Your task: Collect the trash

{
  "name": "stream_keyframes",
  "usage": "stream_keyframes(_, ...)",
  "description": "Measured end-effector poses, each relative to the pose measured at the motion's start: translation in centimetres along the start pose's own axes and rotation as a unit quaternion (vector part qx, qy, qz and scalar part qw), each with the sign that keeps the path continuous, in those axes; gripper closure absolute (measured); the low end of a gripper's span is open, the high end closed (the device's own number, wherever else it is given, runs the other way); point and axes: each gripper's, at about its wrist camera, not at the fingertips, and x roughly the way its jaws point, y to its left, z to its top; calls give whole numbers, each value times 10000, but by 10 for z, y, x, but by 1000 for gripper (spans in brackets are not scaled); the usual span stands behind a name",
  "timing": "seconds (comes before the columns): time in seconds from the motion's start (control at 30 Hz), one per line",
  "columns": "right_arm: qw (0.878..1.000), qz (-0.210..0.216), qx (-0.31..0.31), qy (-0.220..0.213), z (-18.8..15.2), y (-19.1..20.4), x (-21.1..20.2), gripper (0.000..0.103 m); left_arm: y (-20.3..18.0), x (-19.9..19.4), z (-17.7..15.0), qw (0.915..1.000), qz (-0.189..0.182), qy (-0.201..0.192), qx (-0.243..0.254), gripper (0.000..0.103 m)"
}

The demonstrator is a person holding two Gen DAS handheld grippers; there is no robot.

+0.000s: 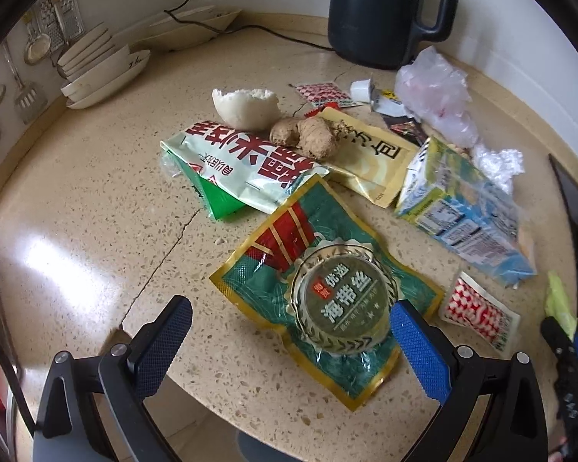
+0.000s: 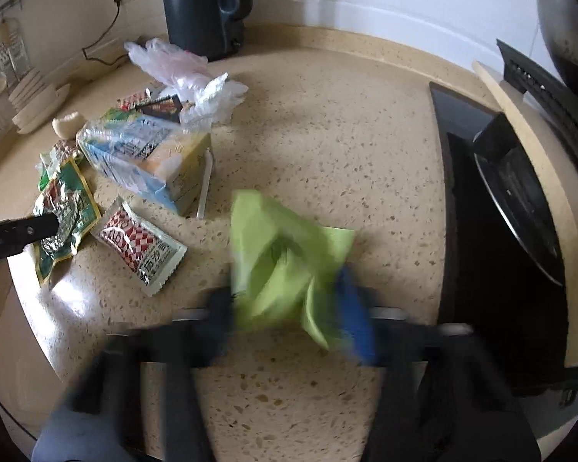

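The right hand-held gripper [image 2: 289, 308] is seen tilted steeply down over the speckled desk [image 2: 346, 134], its outline blurred. A crumpled light-green wrapper [image 2: 281, 254] is pinched between its two fingers, the jaws drawn narrow around it; the blue pad [image 2: 352, 315] of one finger is pressed against the wrapper's right side.

The left hand-held gripper [image 1: 291, 333] is likewise angled downward, and its jaws are spread wide. Nothing is gripped by it. Between its fingers, lying flat on the desk, a green and gold seaweed packet [image 1: 327, 292] is framed; whether the right pad touches the packet's edge cannot be told.

Taking that seaweed packet as the landmark, a small red-and-white checked sachet [image 1: 479, 315] is found just to its right. Behind the packet a white and green snack bag [image 1: 242, 169] lies with its edge overlapped by the packet's far corner. A ginger root [image 1: 308, 136] is set on the snack bag's far edge, and a half-eaten steamed bun [image 1: 246, 107] sits behind that. To the right rear of the packet a flattened blue milk carton [image 1: 462, 215] lies on its side, wrapped in clear film. Further behind, crumpled plastic bags [image 1: 439, 92] and a black kettle [image 1: 381, 11] are seen. Stacked white bowls [image 1: 100, 69] stand far to the left rear; what they hold cannot be seen.
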Motion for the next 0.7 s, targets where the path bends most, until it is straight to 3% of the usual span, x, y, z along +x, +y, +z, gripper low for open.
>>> stream_keyframes(0.13, 9992, 382, 79, 5, 10, -4, 4, 82, -10, 0, 4, 9994, 299, -52, 159, 2)
stream_keyframes(0.33, 9974, 696, 5, -207, 22, 3, -2, 82, -11, 9, 7, 9998, 137, 103, 126, 2)
stream_keyframes(0.57, 9959, 892, -26, -156, 30, 10, 5, 82, -26, 15, 9, 9989, 181, -51, 426, 1)
stream_keyframes(0.7, 9952, 968, -24, -123, 33, 12, 8, 82, -12, 23, 8, 9996, -254, -60, 140, 0)
